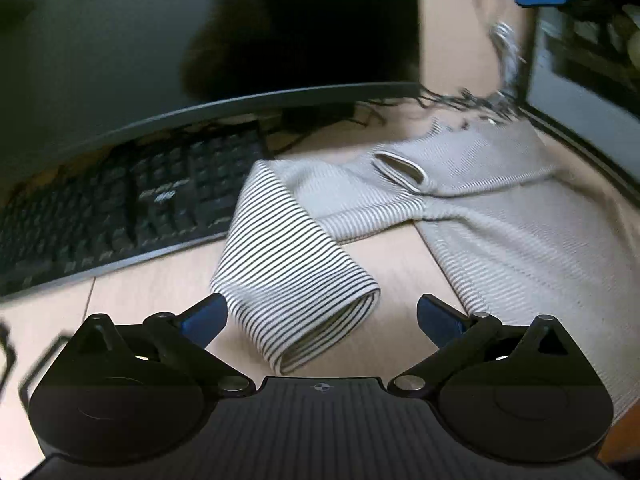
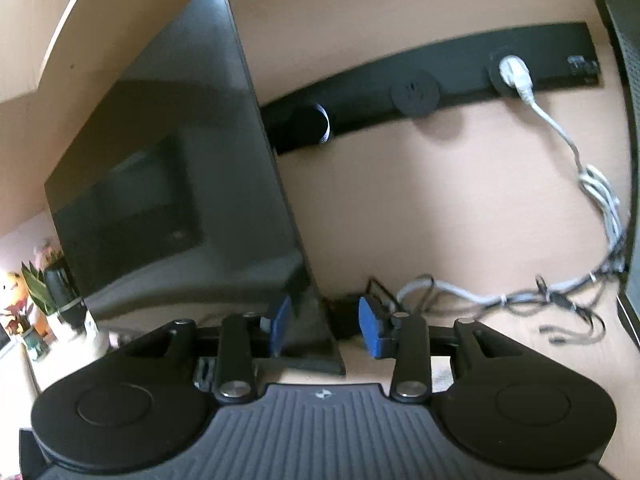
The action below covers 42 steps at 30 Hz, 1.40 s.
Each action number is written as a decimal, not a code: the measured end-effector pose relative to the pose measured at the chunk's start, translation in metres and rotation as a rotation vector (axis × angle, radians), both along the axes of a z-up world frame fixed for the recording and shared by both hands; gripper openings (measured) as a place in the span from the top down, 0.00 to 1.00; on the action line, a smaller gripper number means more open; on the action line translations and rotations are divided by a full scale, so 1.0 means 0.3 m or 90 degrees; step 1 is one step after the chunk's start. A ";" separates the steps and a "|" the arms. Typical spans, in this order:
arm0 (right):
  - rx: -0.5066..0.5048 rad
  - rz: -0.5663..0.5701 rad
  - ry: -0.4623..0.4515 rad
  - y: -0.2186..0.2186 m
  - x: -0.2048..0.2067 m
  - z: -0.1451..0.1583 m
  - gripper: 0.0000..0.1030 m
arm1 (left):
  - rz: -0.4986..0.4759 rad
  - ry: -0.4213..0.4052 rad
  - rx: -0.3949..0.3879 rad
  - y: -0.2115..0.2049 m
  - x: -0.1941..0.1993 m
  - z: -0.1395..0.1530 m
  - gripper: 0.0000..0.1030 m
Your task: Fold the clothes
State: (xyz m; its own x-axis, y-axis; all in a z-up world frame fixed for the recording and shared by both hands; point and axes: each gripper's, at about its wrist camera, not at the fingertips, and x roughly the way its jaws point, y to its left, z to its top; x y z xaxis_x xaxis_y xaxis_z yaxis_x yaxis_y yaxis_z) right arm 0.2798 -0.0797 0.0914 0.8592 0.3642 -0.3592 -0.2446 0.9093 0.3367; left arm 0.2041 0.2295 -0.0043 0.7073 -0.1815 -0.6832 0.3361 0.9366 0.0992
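Striped sweater [image 1: 460, 200] spread over right half of desk [image 1: 160, 292], body running off toward right edge. One sleeve [image 1: 296, 268] folded back, cuff lying just ahead of left gripper [image 1: 322, 320]; jaws spread wide, holding nothing, cuff between them but untouched. Bare wood either side of sleeve. Black keyboard [image 1: 120, 216] along far left, under monitor [image 1: 200, 40] edge. Right gripper [image 2: 324, 328] raised, facing monitor corner, jaws parted and empty. Cables [image 2: 520, 296] bunched near desk's back edge, under power strip [image 2: 440, 84].
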 end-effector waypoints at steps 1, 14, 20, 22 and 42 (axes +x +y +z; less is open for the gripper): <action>-0.011 0.002 0.008 0.007 -0.024 -0.019 0.58 | -0.017 -0.004 0.019 -0.008 0.006 -0.007 0.05; -0.100 0.074 0.153 0.222 -0.265 -0.321 0.54 | 0.051 0.035 -0.117 0.077 0.104 0.060 0.93; -0.041 0.115 0.152 0.332 -0.219 -0.305 0.54 | 0.021 0.027 -0.234 0.049 0.093 0.169 0.94; -0.014 0.116 0.153 0.359 -0.193 -0.303 0.54 | 0.015 0.042 -0.279 0.047 0.088 0.186 0.94; -0.019 0.110 0.084 0.185 0.007 -0.182 0.97 | 0.109 -0.040 -0.407 -0.018 0.105 0.286 0.08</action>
State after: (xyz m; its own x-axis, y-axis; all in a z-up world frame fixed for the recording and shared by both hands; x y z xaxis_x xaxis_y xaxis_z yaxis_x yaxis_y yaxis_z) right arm 0.2819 -0.0243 0.0367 0.7293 0.4900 -0.4776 -0.3532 0.8674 0.3505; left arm 0.2357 0.2240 0.0815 0.7974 -0.4186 -0.4347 0.1886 0.8571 -0.4794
